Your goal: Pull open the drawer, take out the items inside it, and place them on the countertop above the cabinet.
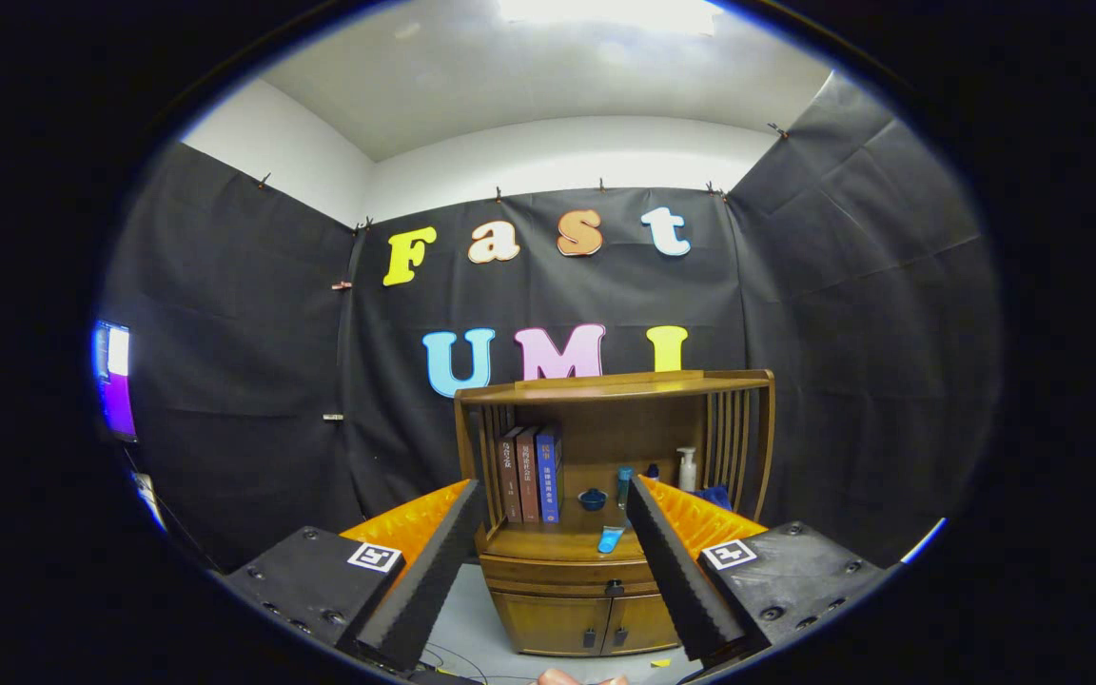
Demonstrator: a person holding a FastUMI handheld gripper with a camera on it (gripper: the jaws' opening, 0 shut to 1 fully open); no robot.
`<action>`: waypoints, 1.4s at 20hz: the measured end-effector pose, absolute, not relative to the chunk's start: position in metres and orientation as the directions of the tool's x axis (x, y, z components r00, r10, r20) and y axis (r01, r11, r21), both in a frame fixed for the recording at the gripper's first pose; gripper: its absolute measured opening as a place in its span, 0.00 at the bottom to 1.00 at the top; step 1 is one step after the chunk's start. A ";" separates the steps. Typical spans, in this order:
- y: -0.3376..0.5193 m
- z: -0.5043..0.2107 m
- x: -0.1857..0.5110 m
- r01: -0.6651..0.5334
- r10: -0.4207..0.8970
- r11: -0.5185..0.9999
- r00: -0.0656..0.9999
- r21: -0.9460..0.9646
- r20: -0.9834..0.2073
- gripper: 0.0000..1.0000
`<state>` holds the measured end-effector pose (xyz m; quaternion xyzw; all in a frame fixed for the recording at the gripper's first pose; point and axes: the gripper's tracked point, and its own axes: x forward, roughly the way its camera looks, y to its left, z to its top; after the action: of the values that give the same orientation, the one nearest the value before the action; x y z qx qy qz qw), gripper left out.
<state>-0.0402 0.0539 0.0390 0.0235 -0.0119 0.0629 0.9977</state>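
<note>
A wooden cabinet (605,514) stands against the black cloth wall, well beyond my fingers. Its drawer (572,576) sits shut below the countertop (548,544), with a small dark knob (614,588) at its middle. My gripper (556,499) is open and holds nothing; its fingers frame the cabinet from a distance. A blue flat item (610,539) lies on the countertop. Whatever the drawer holds is hidden.
On the countertop shelf stand three books (529,474), a small blue bowl (592,499), a blue bottle (624,483) and a white pump bottle (687,468). Two lower doors (586,623) are shut. A lit screen (115,379) hangs far left. Pale floor lies before the cabinet.
</note>
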 end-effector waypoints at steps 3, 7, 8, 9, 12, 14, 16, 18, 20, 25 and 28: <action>0.055 0.043 -0.039 -0.130 0.128 0.991 0.991 0.040 0.045 0.99; 0.053 0.048 -0.042 -0.121 0.119 0.992 0.991 0.037 0.055 0.99; 0.057 0.043 -0.039 -0.122 0.120 0.992 0.992 0.042 0.051 0.99; 0.056 0.042 -0.038 -0.122 0.120 0.992 0.992 0.044 0.049 0.99; 0.052 0.035 -0.036 -0.109 0.108 0.993 0.994 0.039 0.035 0.99; 0.052 0.031 -0.034 -0.107 0.107 0.993 0.994 0.041 0.024 0.99; 0.049 0.030 -0.033 -0.102 0.101 0.994 0.995 0.049 0.023 0.99; 0.048 0.028 -0.033 -0.100 0.100 0.993 0.995 0.055 0.018 0.99; 0.047 0.028 -0.033 -0.097 0.096 0.993 0.995 0.061 0.019 0.99; 0.044 0.033 -0.038 -0.094 0.093 0.994 0.995 0.048 0.030 0.99; 0.045 0.035 -0.041 -0.095 0.093 0.995 0.995 0.042 0.038 0.99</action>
<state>-0.0413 0.0450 0.0354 0.0218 -0.0178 0.0470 0.9985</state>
